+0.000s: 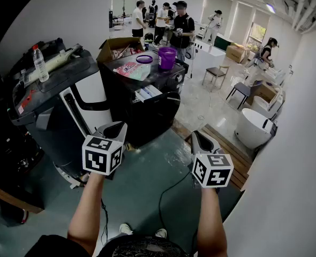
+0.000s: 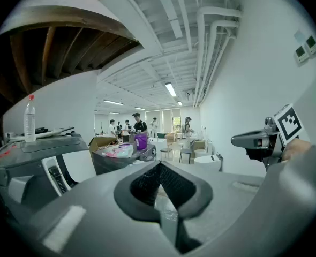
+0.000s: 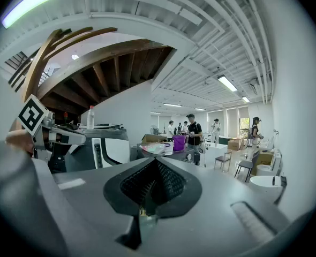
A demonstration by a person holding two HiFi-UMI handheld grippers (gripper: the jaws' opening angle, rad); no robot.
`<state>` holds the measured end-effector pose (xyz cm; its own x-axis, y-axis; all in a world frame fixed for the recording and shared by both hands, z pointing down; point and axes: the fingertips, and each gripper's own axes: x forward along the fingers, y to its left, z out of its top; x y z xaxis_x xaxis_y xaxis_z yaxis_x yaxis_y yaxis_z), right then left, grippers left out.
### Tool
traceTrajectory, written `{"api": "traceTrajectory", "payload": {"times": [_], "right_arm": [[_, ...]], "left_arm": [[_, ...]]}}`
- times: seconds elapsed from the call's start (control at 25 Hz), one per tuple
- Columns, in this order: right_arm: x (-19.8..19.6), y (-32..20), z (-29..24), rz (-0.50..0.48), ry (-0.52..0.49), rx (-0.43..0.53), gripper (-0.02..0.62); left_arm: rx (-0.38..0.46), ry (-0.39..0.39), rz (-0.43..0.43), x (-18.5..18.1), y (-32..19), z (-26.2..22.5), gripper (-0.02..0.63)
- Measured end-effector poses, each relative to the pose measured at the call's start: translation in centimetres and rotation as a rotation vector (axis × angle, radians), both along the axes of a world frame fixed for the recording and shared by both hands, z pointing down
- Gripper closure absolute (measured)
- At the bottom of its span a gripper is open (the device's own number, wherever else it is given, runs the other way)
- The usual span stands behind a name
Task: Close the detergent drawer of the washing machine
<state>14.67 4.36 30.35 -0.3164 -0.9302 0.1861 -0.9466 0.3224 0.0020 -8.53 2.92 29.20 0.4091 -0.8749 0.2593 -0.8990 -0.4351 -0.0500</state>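
A black washing machine [image 1: 142,108] stands in the middle of the head view, beyond both grippers. A white drawer [image 1: 147,93] juts out of its front near the top; the gripper views do not show it clearly. My left gripper [image 1: 117,128] [image 2: 159,166] is held in the air to the left of this machine, jaws shut and empty. Level with it on the right, my right gripper [image 1: 198,138] [image 3: 153,163] is also shut on nothing. Neither touches the machine. Each gripper shows in the other's view, the right gripper [image 2: 254,140] and the left gripper [image 3: 46,128].
A dark grey machine with a white panel [image 1: 67,103] stands close on the left, a water bottle [image 1: 39,63] on top. A purple bucket [image 1: 167,57] and a cardboard box [image 1: 115,48] sit on the black machine. Several people [image 1: 182,28], chairs [image 1: 217,74] and a bathtub [image 1: 251,130] lie beyond.
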Motion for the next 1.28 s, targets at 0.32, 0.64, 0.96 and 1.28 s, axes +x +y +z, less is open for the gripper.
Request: {"api": "traceTrajectory", "payload": {"times": [0.32,0.64,0.96,1.28], "right_arm": [[-0.1,0.0,0.3,0.0,0.0,0.007,0.568],[-0.7,-0.2,0.2,-0.009,0.01,0.008,0.533],[-1.2,-0.4,0.3,-0.014,0.005,0.008,0.479],[-1.9,-0.3,0.2,-0.017,0.007,0.014,0.414]], "left_arm": [[-0.006,-0.007,0.006,0.1,0.1,0.5,0.606],[-0.007,-0.008,0.008,-0.2,-0.2,0.4,0.606],[-0.004,-0.006,0.007,-0.7,-0.4,0.3,0.605],[0.003,-0.006,0.012,-1.1,-0.3,0.1,0.606]]}}
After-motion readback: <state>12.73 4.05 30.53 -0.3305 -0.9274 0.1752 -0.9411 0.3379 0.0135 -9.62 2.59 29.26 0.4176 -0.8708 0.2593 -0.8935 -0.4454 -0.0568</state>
